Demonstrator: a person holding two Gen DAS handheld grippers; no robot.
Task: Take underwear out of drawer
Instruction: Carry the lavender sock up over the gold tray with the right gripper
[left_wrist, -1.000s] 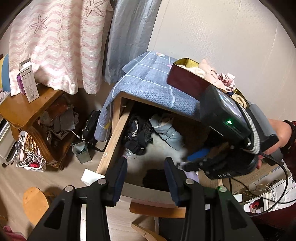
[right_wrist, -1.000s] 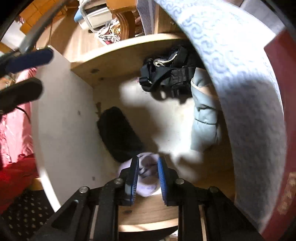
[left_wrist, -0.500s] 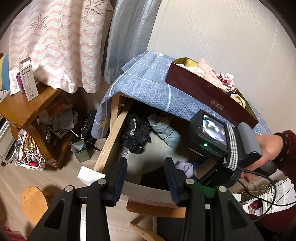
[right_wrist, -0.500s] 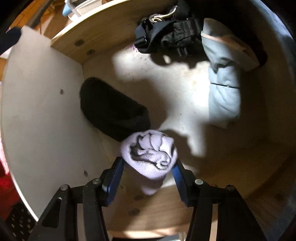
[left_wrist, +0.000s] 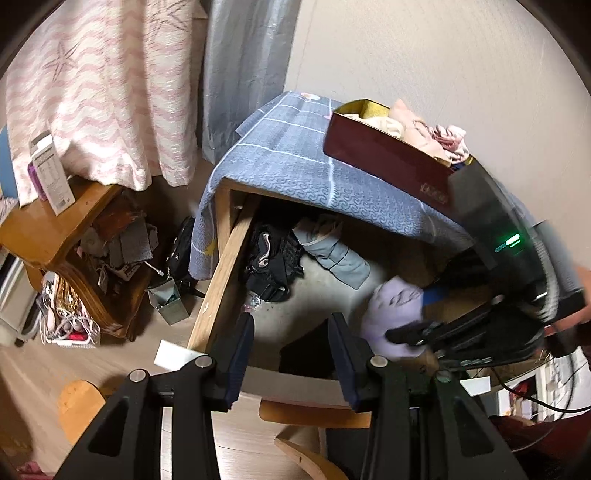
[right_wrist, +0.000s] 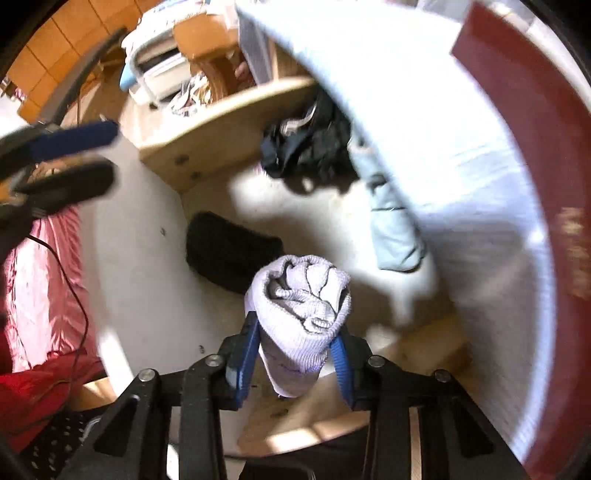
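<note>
A rolled pale lilac underwear bundle (right_wrist: 301, 314) is clamped between the blue pads of my right gripper (right_wrist: 295, 354), lifted above the floor of the open wooden drawer (right_wrist: 221, 114). In the left wrist view the same lilac bundle (left_wrist: 393, 314) hangs at the drawer's right side in the right gripper (left_wrist: 417, 328). My left gripper (left_wrist: 291, 362) stands open over the drawer's white front panel (left_wrist: 295, 384), with nothing between its fingers. A black folded garment (right_wrist: 229, 251), a black strappy bundle (right_wrist: 306, 147) and a grey-blue rolled garment (right_wrist: 395, 229) lie in the drawer.
A blue patterned cloth (left_wrist: 295, 162) drapes over the cabinet top above the drawer, bearing a dark red box (left_wrist: 384, 162) of clothes. A cluttered wooden side table (left_wrist: 62, 229) stands left, by pink wavy curtains (left_wrist: 99, 92). A wooden stool (left_wrist: 79, 410) sits on the floor near the front.
My right gripper has closed on the lilac bundle and raised it off the drawer floor, pulling back toward the drawer's right. The left gripper has held its place, still open.
</note>
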